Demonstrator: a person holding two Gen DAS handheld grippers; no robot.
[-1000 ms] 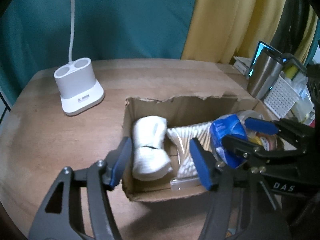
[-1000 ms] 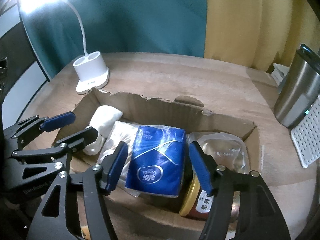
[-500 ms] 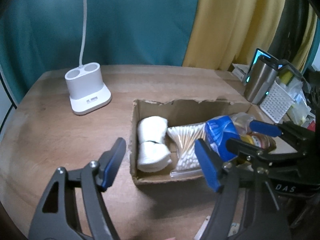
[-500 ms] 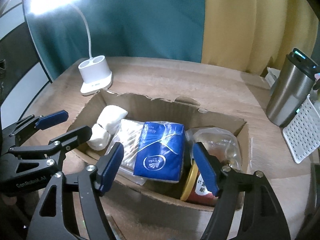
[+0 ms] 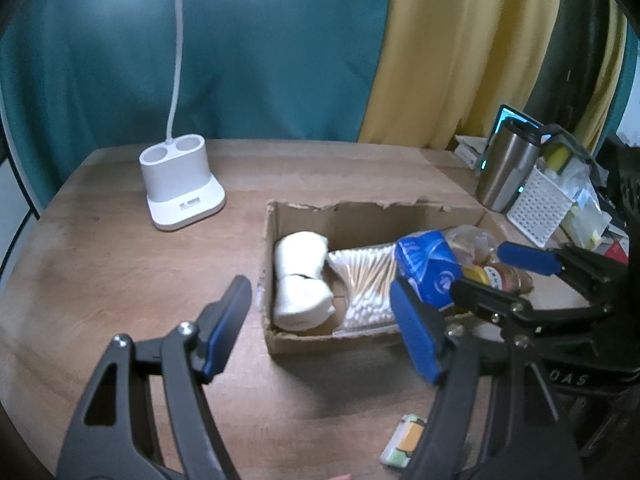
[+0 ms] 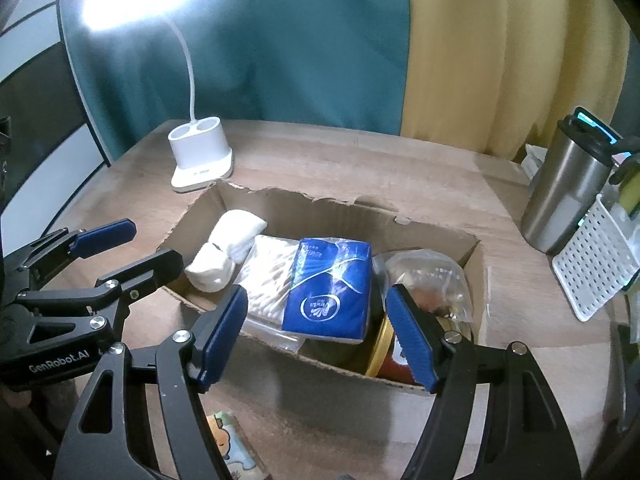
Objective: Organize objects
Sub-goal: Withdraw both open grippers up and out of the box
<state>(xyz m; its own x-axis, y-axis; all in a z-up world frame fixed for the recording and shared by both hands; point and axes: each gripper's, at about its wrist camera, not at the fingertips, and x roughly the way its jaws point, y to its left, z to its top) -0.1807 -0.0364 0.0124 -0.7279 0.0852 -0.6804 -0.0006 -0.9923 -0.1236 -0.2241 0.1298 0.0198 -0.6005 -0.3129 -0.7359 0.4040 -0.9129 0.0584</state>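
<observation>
An open cardboard box (image 5: 280,342) (image 6: 328,206) sits on the wooden table. It holds a white rolled cloth (image 5: 300,280) (image 6: 224,248), a bag of cotton swabs (image 5: 368,280) (image 6: 268,280), a blue tissue pack (image 5: 428,272) (image 6: 328,288), a clear bag (image 6: 428,276) and a gold-lidded jar (image 5: 500,276) (image 6: 384,354). My left gripper (image 5: 324,328) (image 6: 132,248) is open and empty, above and in front of the box's near left corner. My right gripper (image 6: 316,332) (image 5: 496,276) is open and empty, above the box's near side.
A white desk lamp base (image 5: 180,188) (image 6: 200,156) stands at the far left. A steel tumbler (image 5: 508,164) (image 6: 564,196) and a white perforated basket (image 5: 540,208) (image 6: 596,268) stand at the right. A small colourful packet (image 5: 404,440) (image 6: 232,444) lies on the table near me.
Both grippers have pulled back and up from the box, staying open and empty. The box contents have not moved. The small packet on the table has come into view.
</observation>
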